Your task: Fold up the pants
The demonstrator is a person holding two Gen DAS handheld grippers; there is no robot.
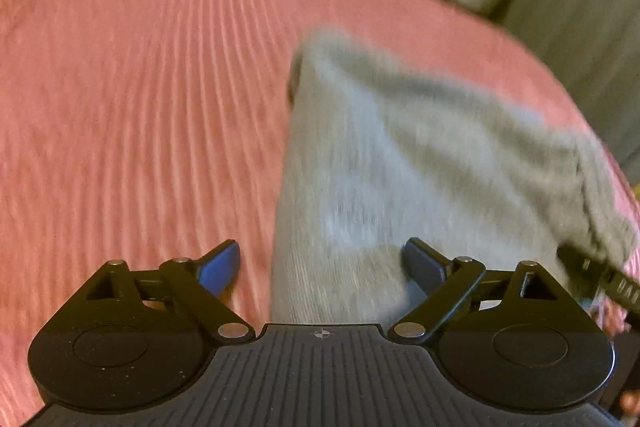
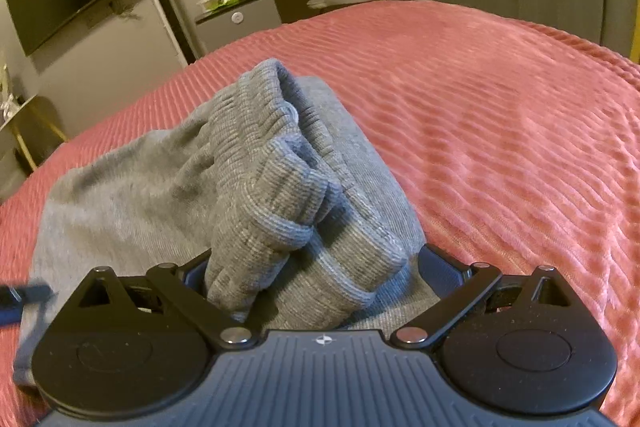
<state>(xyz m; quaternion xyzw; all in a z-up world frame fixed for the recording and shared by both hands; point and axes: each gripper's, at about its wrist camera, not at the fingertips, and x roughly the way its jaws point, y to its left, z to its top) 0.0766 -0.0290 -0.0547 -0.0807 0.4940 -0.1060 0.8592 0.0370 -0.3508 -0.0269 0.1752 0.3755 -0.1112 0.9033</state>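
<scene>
the pants [image 2: 132, 195] are soft grey knit cloth, matt, with a thickly ribbed elastic waistband [image 2: 280, 187] – coarser than the smooth jersey of the legs. the bed [image 2: 500, 131] wears a pink plush cover, ridged in fine raised cords with a faint sheen. the right gripper [image 2: 316, 279] is matt black plastic with bright metal rivets and a grooved body; the left gripper [image 1: 322, 267] matches it, its fingers [image 1: 222, 265] padded in smooth blue material.

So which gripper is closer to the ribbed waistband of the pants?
Right. The right gripper has the bunched waistband lying between its open fingers. The left gripper is open over the plain fabric of the pants, away from the waistband.
</scene>
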